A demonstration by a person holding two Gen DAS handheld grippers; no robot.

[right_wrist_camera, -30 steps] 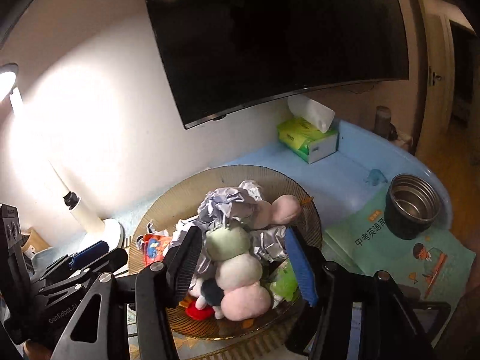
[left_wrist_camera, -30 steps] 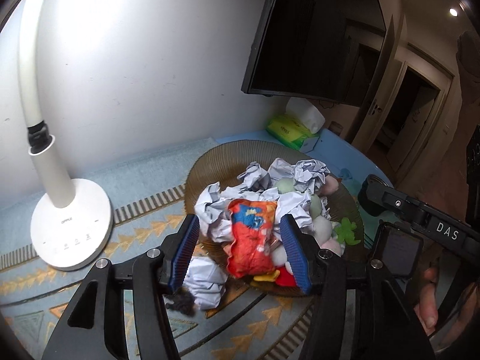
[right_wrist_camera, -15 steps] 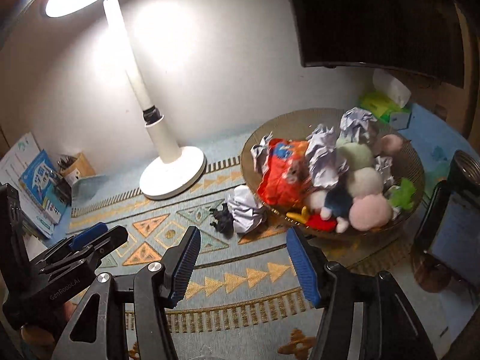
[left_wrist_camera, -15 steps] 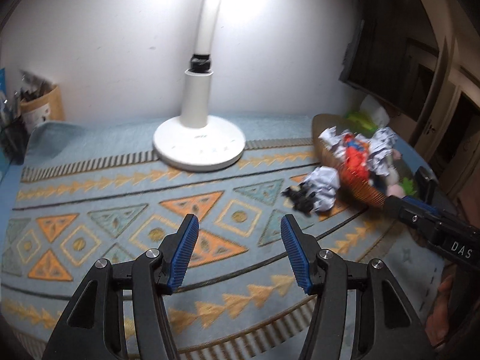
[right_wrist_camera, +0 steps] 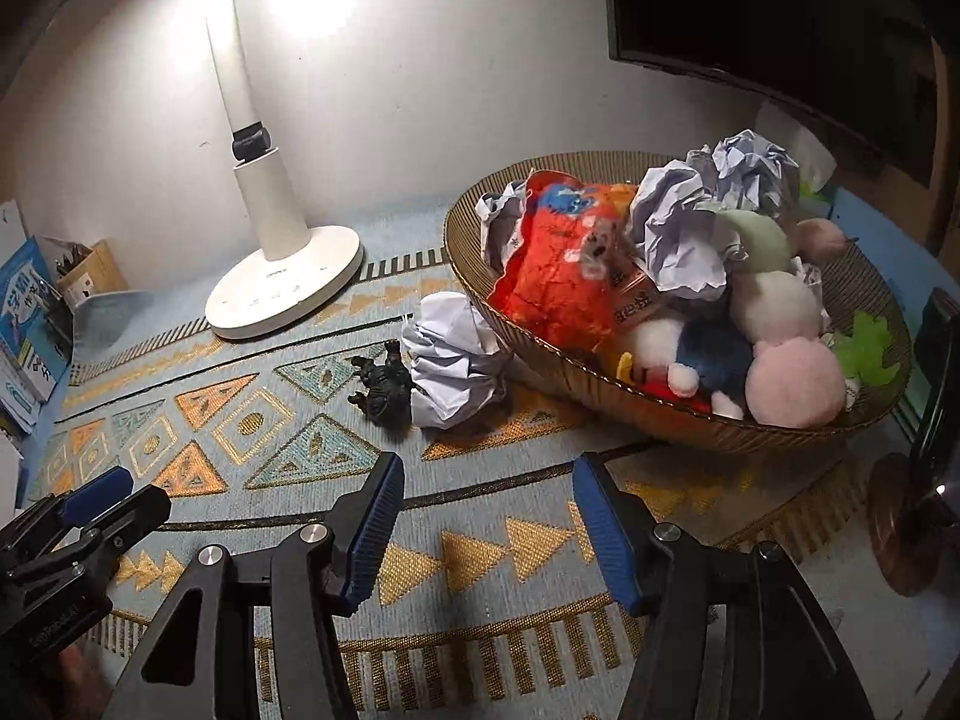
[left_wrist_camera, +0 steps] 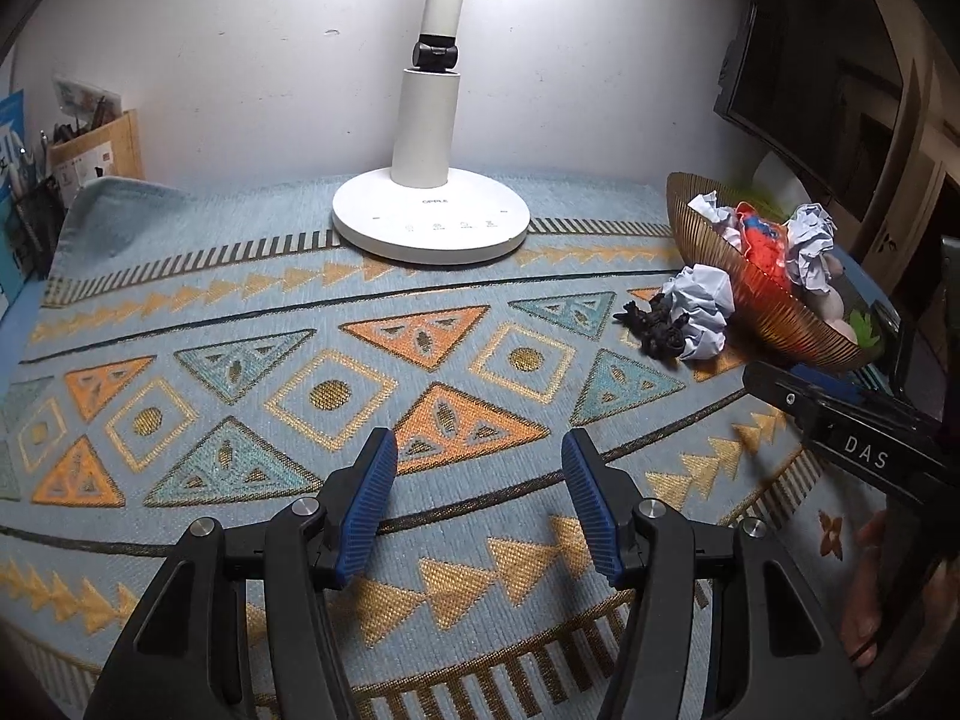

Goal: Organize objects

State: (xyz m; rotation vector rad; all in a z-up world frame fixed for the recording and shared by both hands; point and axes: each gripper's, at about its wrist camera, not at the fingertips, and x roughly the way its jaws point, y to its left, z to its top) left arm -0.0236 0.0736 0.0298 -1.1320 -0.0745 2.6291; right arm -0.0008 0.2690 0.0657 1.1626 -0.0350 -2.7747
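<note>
A ribbed brown bowl holds crumpled paper balls, a red snack bag and plush toys. On the patterned mat beside the bowl lie a crumpled paper ball and a small black toy animal, touching each other. My left gripper is open and empty, low over the mat, well left of them. My right gripper is open and empty, just in front of them. The right gripper also shows in the left wrist view.
A white desk lamp stands at the back by the wall. Books and a pen holder sit at the far left. A dark monitor hangs behind the bowl. A dark object stands at the right edge.
Both grippers have pulled back from over the bowl and swung left and down toward the mat. Both stay open. The paper ball and black toy have not moved.
</note>
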